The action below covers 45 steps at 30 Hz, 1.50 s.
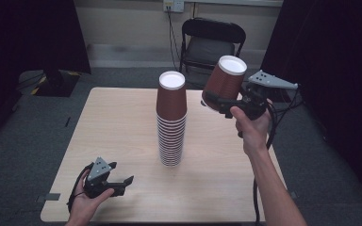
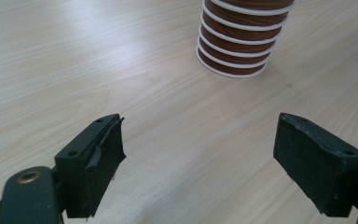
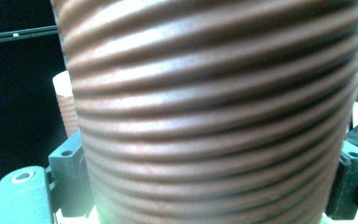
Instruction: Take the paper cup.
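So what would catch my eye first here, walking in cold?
Probably the tall stack of brown cups standing upside down in the middle of the table. Next, the single cup held tilted in the air just right of the stack, clamped in the right gripper. The left gripper rests open at the table's near left corner, holding nothing.

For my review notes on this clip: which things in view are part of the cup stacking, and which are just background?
Part of the job:
- brown cup, upside down, clamped in the right gripper
- cup stack on the table
- left gripper, open, low over the table's near corner

Just background:
- black chair behind the table
- wall socket
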{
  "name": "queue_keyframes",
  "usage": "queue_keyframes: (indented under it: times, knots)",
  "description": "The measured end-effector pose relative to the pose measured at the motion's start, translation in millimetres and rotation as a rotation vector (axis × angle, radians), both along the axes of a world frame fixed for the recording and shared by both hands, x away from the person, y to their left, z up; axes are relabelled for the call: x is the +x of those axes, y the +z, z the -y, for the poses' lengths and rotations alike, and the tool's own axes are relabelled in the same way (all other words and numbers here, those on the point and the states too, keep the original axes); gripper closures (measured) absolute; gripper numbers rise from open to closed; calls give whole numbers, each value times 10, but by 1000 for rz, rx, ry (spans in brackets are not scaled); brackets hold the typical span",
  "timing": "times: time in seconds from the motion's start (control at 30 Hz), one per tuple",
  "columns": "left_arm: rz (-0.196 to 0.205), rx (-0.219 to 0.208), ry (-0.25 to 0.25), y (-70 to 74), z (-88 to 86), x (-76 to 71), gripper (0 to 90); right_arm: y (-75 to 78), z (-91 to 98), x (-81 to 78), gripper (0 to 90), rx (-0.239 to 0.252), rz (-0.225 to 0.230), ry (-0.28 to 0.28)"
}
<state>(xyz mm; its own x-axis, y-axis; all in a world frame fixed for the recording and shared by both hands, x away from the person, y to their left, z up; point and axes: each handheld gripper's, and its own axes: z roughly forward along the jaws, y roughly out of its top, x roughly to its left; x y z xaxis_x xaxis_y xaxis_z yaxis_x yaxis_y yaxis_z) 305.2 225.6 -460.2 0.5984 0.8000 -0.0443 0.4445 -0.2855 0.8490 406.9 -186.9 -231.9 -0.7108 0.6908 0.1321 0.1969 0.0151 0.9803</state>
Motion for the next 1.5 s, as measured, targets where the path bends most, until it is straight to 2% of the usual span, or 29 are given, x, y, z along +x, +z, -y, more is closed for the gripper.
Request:
queue_keyframes:
  times: [0.13, 0.17, 0.23, 0.53, 0.6, 0.67, 0.8, 0.93, 0.97, 1.1, 1.27, 1.4, 1.47, 1.5]
  knots:
    - [11, 10, -2, 5, 11, -6, 157, -97, 17, -28, 131, -9, -14, 5]
    - [12, 5, 3, 0, 25, -13, 158, -161, 33, -48, 131, -8, -22, 9]
    - [4, -1, -5, -6, 38, -9, 157, -198, 42, -64, 131, -1, -32, 9]
    - [21, 1, -34, 24, 132, -31, 159, -416, 76, -116, 131, 12, -59, 48]
    - [4, -19, -41, 36, 153, -32, 159, -462, 79, -138, 131, 10, -71, 53]
    - [-15, -57, -56, 60, 172, -24, 158, -508, 81, -157, 131, 12, -78, 56]
    - [10, -40, -69, 97, 221, -25, 157, -576, 78, -181, 131, 7, -86, 68]
    - [35, -29, -83, 117, 285, -33, 157, -711, 60, -245, 131, 8, -114, 89]
    - [66, -1, -93, 117, 325, -37, 157, -735, 56, -259, 131, 10, -119, 94]
    - [95, 26, -116, 119, 384, -34, 157, -826, 41, -308, 132, 12, -141, 113]
    - [97, 20, -132, 143, 450, -14, 157, -899, 27, -348, 132, 25, -159, 124]
    - [127, 21, -156, 185, 525, 2, 157, -977, -31, -389, 132, 12, -183, 136]
    - [128, 1, -173, 220, 590, 20, 157, -992, -47, -404, 132, 13, -191, 139]
    - [147, -25, -201, 253, 665, 22, 156, -1022, -69, -428, 133, 11, -198, 148]
